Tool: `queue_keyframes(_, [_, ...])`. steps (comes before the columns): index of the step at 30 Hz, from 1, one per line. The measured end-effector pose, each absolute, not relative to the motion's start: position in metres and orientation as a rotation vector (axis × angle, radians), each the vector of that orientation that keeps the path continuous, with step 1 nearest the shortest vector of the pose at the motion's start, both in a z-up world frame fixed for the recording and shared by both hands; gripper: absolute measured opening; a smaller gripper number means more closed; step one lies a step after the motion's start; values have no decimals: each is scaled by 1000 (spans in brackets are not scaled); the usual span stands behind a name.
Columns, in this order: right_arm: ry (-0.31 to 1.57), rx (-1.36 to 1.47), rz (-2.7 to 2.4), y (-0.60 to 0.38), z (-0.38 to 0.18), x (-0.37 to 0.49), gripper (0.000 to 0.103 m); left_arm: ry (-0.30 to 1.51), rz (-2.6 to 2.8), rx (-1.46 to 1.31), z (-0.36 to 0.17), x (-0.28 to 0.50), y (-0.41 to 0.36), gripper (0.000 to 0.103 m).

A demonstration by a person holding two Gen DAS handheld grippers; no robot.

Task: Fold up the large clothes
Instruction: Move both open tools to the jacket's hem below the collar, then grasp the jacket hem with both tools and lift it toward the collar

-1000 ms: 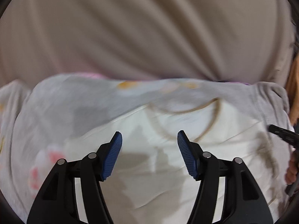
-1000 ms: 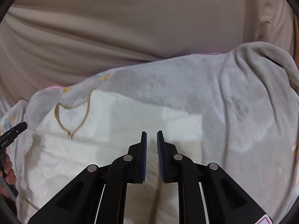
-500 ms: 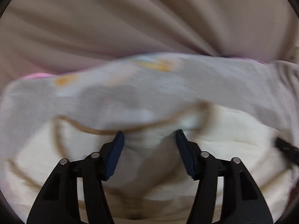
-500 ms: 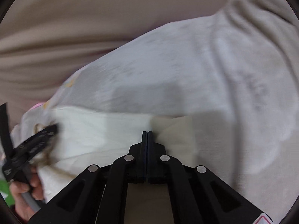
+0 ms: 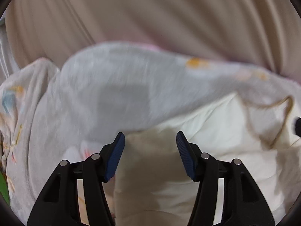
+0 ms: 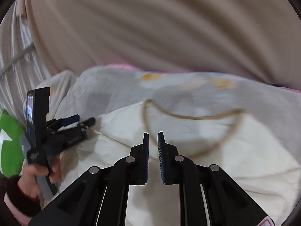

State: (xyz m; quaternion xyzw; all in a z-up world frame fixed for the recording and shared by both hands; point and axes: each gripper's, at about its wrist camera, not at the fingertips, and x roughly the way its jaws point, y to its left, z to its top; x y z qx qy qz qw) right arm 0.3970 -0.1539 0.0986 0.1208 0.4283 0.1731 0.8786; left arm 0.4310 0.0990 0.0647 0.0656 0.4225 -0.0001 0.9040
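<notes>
Open bedding (image 5: 116, 94) beyond garment (image 6: 235, 160); curtain (image 6: 160, 28) behind.

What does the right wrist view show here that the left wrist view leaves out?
Only the right wrist view shows the person's hand gripping the left tool's handle, a green item at the left edge, and a pale railing behind. Only the left wrist view shows the left tool with its jaws well apart over a flat folded cream panel, nothing between them. Both share the cream garment with tan neckline trim, the grey printed blanket beneath it and the beige curtain behind.
</notes>
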Motion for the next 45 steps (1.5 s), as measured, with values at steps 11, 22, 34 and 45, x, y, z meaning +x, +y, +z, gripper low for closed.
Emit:
queue_keyframes(11, [1001,315,206,-153,34,432,0,882,3,41,26,437,123,66])
queue_keyframes(22, [904,174,86,-251,82,275,12,755,-82,126,75,354,93,62])
queue_keyframes(34, [958,323,-132,-358,50,124,21,922,-60,131,46,262,143,65])
queue_keyframes(45, [926,688,25,-392,59,-61,68,1085,-231,-201,50,111,219,89])
